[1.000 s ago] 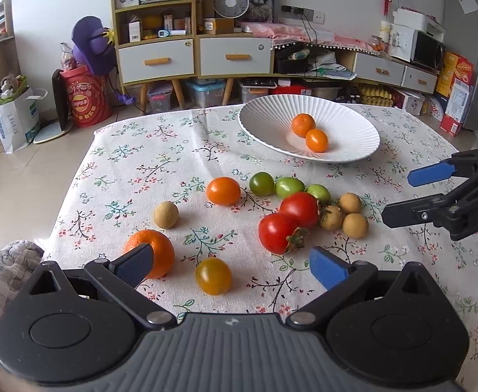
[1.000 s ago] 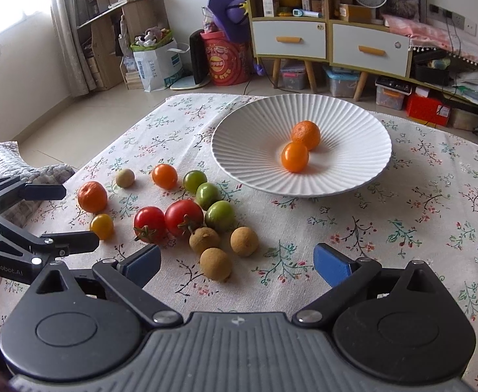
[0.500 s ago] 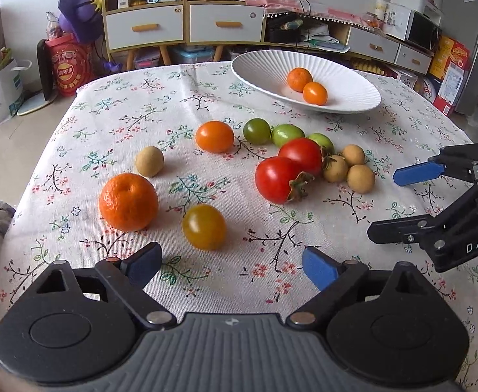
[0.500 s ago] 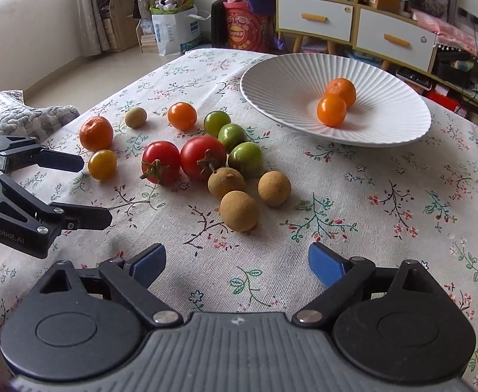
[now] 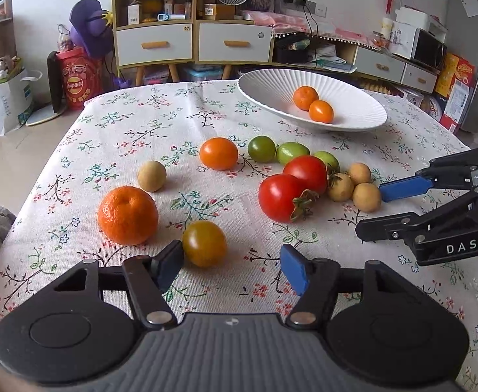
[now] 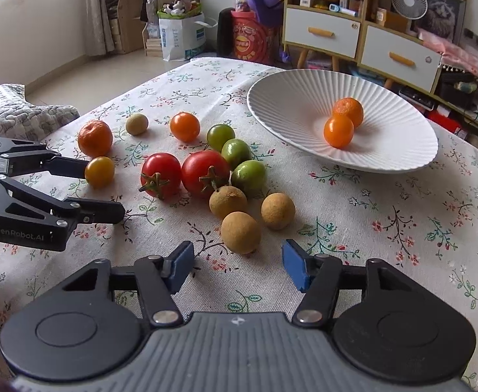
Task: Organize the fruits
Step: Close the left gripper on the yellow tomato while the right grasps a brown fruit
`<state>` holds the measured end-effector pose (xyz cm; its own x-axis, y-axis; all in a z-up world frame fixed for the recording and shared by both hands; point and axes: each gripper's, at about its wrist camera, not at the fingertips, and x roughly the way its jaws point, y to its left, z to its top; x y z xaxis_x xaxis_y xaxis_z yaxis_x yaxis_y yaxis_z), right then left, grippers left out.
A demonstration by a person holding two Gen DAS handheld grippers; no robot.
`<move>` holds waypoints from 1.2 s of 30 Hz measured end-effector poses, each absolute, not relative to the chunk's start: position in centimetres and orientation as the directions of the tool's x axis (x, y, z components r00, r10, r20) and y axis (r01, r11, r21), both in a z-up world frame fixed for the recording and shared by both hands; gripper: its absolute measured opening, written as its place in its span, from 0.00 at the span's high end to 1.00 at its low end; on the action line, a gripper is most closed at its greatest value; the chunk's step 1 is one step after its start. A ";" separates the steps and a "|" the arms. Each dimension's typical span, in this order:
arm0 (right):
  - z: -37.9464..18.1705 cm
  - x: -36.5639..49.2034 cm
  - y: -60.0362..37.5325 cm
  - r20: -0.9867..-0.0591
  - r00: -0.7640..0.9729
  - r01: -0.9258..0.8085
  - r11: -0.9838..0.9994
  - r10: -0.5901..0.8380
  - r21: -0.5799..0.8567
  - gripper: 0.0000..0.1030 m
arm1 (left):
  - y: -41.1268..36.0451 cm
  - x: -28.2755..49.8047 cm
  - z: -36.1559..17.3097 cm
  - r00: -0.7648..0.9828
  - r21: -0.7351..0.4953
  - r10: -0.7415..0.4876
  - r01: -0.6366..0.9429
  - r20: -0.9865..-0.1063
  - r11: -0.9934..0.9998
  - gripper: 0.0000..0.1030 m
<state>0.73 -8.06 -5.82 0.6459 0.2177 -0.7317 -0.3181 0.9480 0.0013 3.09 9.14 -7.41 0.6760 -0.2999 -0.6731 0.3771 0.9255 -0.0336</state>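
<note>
My left gripper [image 5: 232, 266] is open just short of a yellow tomato [image 5: 204, 243], with a mandarin [image 5: 128, 215] to its left. My right gripper [image 6: 238, 266] is open just short of a brown longan [image 6: 240, 232]; two more longans [image 6: 277, 210] lie behind it. Two red tomatoes [image 6: 181, 173], three green tomatoes [image 6: 235, 153], an orange tomato [image 6: 184, 126] and a lone longan [image 6: 136, 124] lie on the floral cloth. A white ribbed plate [image 6: 288, 98] holds a mandarin [image 6: 348, 111] and an orange tomato [image 6: 338, 130]. Each gripper shows in the other's view: the right [image 5: 374, 209], the left [image 6: 105, 189].
The tablecloth [image 5: 141, 130] covers a table whose far edge drops to the floor. Cabinets [image 5: 193, 42], bags and boxes stand beyond. A grey quilted cushion [image 6: 20, 111] lies off the table's left edge.
Both grippers have moved forward and lower toward the fruit. The left now has the yellow tomato at its fingertips, the right the nearest longan. Both stay open.
</note>
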 end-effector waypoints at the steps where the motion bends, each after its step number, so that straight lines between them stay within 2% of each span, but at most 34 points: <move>1: -5.8 0.8 -8.0 -0.731 0.646 -0.322 0.947 0.219 -0.001 0.51 | 9.2 3.1 -7.4 0.679 -0.033 -0.298 0.374 -0.671 0.927 0.48; 13: -5.7 1.2 -8.0 -0.721 0.662 -0.301 0.954 0.202 -0.009 0.77 | 9.2 3.5 -7.2 0.691 -0.025 -0.281 0.356 -0.666 0.934 0.77; 15: -5.7 1.3 -8.1 -0.722 0.660 -0.299 0.954 0.206 -0.001 0.77 | 9.2 3.5 -7.2 0.690 -0.026 -0.282 0.357 -0.667 0.934 0.83; 36: -4.3 1.1 -9.1 -0.715 0.655 -0.292 0.954 0.245 0.059 0.77 | 8.5 3.6 -6.1 0.661 -0.072 -0.308 0.359 -0.684 0.931 0.84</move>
